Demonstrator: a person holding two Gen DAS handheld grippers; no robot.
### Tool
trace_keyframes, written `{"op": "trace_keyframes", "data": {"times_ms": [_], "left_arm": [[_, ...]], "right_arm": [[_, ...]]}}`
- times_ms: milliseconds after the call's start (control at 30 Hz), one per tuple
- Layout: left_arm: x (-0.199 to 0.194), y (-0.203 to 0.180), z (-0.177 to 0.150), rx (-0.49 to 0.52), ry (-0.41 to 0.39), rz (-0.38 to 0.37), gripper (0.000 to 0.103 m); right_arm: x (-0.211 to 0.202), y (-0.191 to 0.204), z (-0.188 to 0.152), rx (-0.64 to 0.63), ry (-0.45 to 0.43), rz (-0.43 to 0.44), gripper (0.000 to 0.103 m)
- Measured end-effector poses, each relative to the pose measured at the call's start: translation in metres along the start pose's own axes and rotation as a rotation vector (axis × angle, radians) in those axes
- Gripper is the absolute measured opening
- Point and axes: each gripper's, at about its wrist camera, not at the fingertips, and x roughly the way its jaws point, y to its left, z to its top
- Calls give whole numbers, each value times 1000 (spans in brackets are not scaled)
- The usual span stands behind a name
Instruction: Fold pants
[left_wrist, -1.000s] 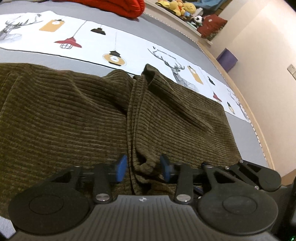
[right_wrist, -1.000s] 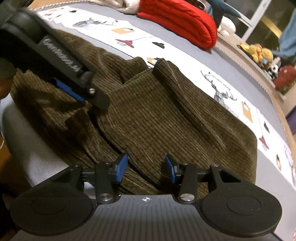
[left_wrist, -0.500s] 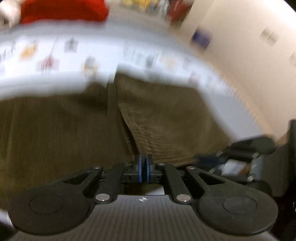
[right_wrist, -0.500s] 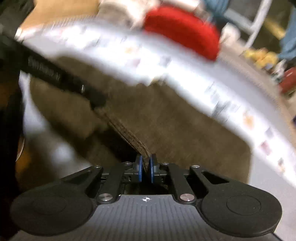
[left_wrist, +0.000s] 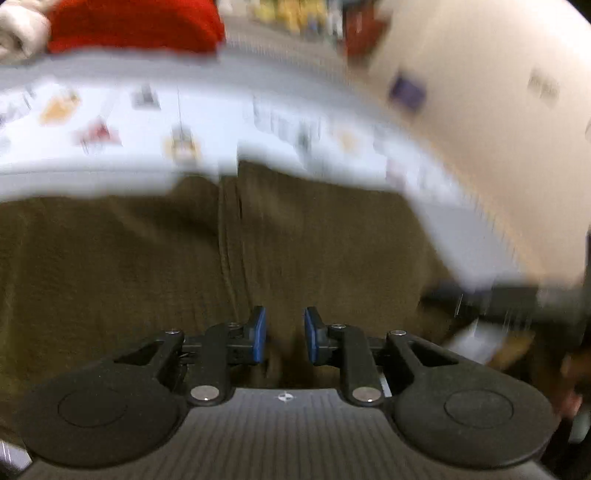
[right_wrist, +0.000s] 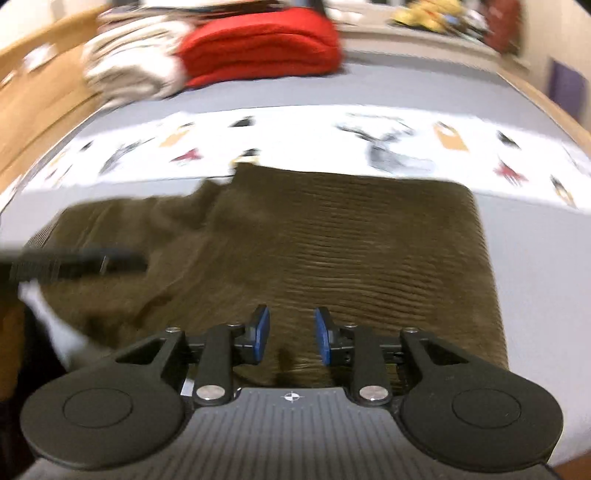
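Note:
The olive-brown corduroy pants (left_wrist: 147, 266) lie folded on the bed and fill the lower half of both wrist views (right_wrist: 351, 236). My left gripper (left_wrist: 283, 334) hovers over their near edge. Its jaws are opening, and the blue pads (left_wrist: 258, 332) stand apart with cloth below them but none pinched. My right gripper (right_wrist: 291, 334) is over the right part of the pants. Its jaws are also opening and nothing is gripped. Each view shows the other gripper only as a dark blur: the right one (left_wrist: 480, 295) and the left one (right_wrist: 74, 262).
The grey bed sheet (right_wrist: 535, 258) has a white printed band (right_wrist: 332, 144) just beyond the pants. A folded red blanket (right_wrist: 258, 40) and a pale bundle (right_wrist: 129, 70) lie at the far end. A wooden bed frame (right_wrist: 33, 107) runs along the left, and a wall (left_wrist: 498, 129) stands to the right.
Both grippers closed on the pants' near edge half a second ago and have now let go, pads apart. The right gripper's view has rolled and swung to face the pants squarely.

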Motion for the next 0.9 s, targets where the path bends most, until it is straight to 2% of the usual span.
{"op": "trace_keyframes", "data": {"times_ms": [33,133,167,233,300,333,400,433,533,633,700,733,767,833,900], "left_arm": [[13,3,-6,16,76,22,31],[12,8,-5,-17,72,8,32],[10,12,-4,-36,63,-2,32],[8,20,-5,-86,52,-20,33],[5,21,2,-111,25,-15,35],[3,21,3,-114,3,-8,38],[1,24,7,-138,-28,-10,45],[2,24,9,-157,-27,-23,47],[13,25,6,-193,30,-52,49],[22,21,1,-178,68,-39,50],[21,18,0,-162,64,-46,42],[20,16,-1,-151,57,-54,27],[17,12,0,-129,43,-65,20],[4,7,4,-93,1,-94,18],[-16,10,5,-123,-54,-155,18]], "right_arm": [[5,-9,-1,44,20,-31,35],[31,-27,-10,100,173,-154,36],[32,-32,-14,114,176,-154,36],[26,-35,-8,154,145,-157,36],[15,-38,-4,174,70,-182,41],[9,-42,-2,190,33,-219,45],[2,-55,0,241,-15,-309,60],[-3,-64,-1,283,-32,-356,62],[-9,-92,-9,419,-31,-443,66],[-5,-115,-24,546,15,-458,69],[3,-126,-27,611,45,-429,72],[8,-129,-29,638,57,-412,73],[11,-129,-33,655,63,-402,74],[12,-132,-34,665,64,-392,74],[11,-130,-36,657,62,-388,74]]}}
